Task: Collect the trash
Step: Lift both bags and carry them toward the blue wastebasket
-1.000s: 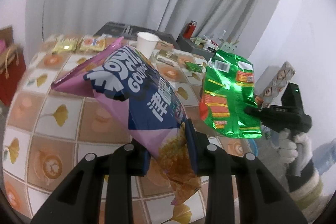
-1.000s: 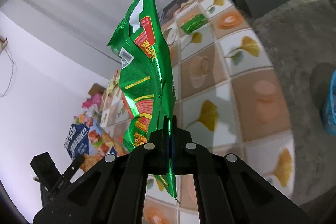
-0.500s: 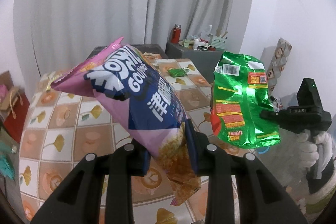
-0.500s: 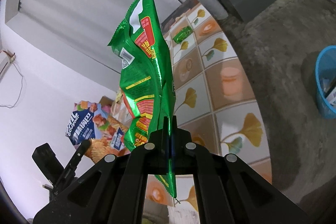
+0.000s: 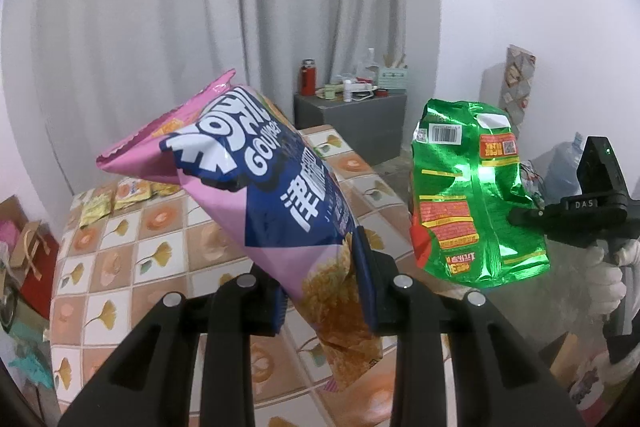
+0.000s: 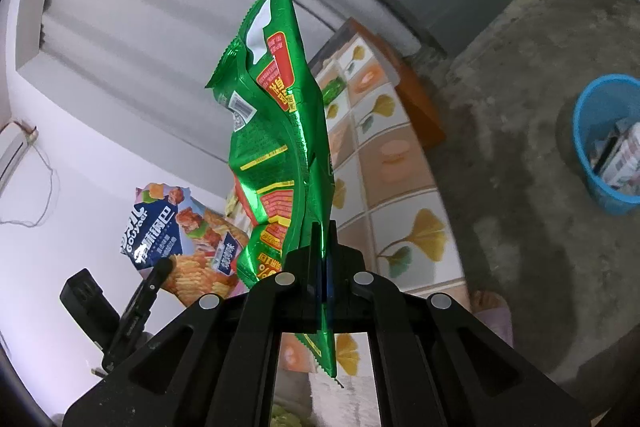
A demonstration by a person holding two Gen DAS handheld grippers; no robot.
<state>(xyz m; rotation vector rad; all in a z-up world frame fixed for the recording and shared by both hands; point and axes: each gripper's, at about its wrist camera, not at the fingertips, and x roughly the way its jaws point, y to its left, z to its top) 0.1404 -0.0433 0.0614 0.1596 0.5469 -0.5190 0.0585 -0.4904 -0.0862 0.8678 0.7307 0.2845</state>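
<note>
Item 1: pink-and-blue chip bag (image 5: 256, 187), puffy, held aloft above the tiled bench (image 5: 120, 247). Left tongs (image 5: 320, 279) are partly closed, pressing the bag's lower end between both pads; the top juts up and to the left.

Item 2: green foil snack bag (image 6: 280, 147), flat and crinkled, standing up from the right tongs (image 6: 320, 259), whose pads are clamped tight on its bottom seam.

Item 3: blue bin (image 6: 604, 143) on the floor to the right of the bench, well apart from both bags, already holding some boxes.

Item 4: further wrappers (image 5: 120, 193) lying at the far end of the bench.

Handling note, as judgement: the step in hand is carrying both bags to the bin. Keep both grips firm, bring each bag over the rim before releasing, green one first since it is nearer. The foil is slippery; a thin seam grip may slide.
</note>
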